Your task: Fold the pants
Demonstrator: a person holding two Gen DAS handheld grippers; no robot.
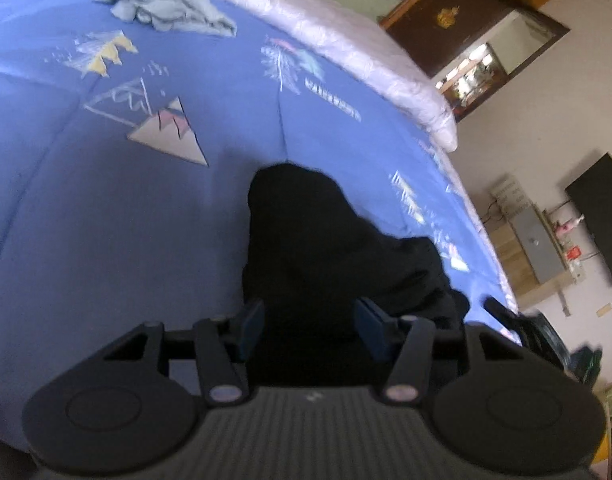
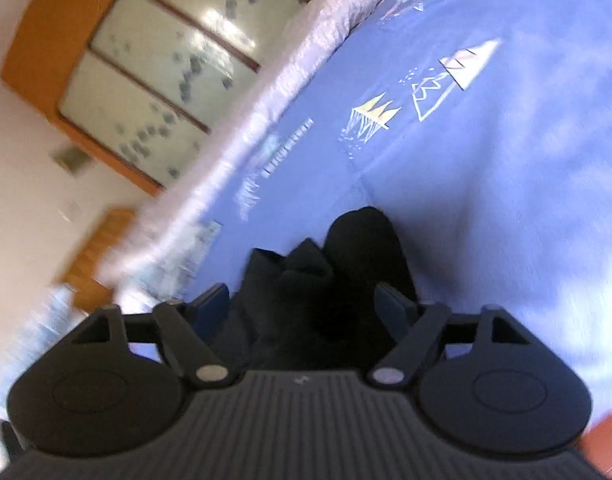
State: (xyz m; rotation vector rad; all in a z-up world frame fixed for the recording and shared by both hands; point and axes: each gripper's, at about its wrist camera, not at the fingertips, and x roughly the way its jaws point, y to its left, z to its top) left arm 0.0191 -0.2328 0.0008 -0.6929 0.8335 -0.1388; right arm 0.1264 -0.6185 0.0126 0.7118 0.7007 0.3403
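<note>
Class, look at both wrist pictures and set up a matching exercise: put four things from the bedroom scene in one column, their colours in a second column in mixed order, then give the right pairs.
Things:
1. pants
2. bed cover
3. crumpled cloth
4. quilt edge

Colours:
A. pale grey-blue
B. black
C. whitish lilac
D. blue with mountain drawings

Pairs: 1-B, 2-D, 3-A, 4-C
</note>
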